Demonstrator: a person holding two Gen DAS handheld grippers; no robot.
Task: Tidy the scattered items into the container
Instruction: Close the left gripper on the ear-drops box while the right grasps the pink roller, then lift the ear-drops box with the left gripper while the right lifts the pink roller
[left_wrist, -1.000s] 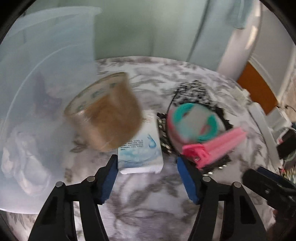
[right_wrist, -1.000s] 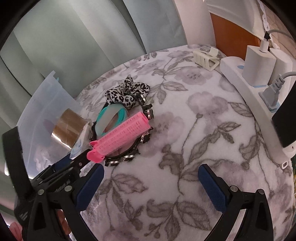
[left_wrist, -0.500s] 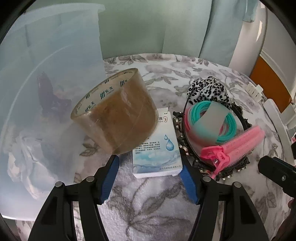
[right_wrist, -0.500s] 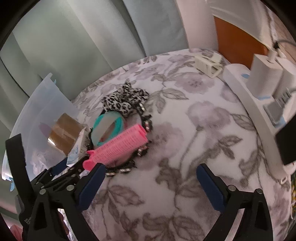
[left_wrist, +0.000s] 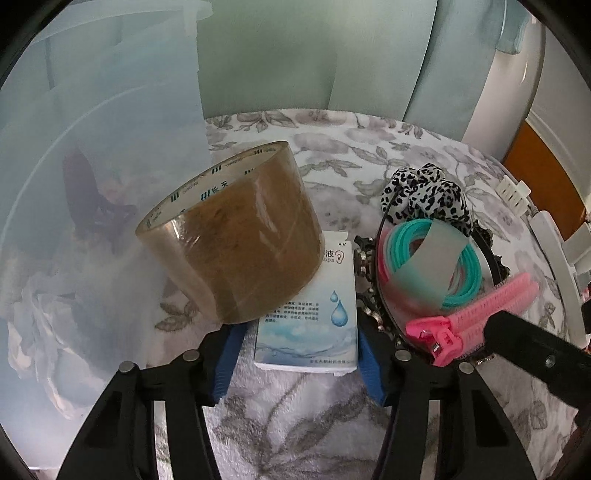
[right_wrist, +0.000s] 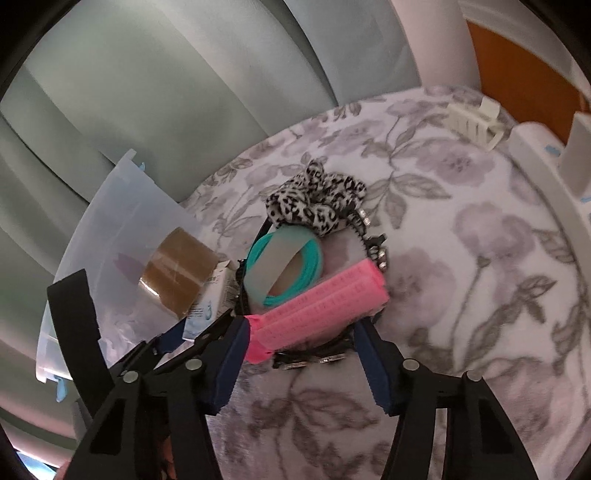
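Blue-padded right claw (right_wrist: 299, 354) closing, seemingly astride pink roller (right_wrist: 317, 306)

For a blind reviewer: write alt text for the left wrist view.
The left gripper, jaws closing, straddles a small white and blue box on a floral blanket, with a roll of brown tape leaning on the box. Left is a translucent container; right, a pink hair roller, teal bands and a leopard scrunchie.

"长天" on the tape roll (left_wrist: 236, 236); "液", "ops" on the white box (left_wrist: 314, 325).
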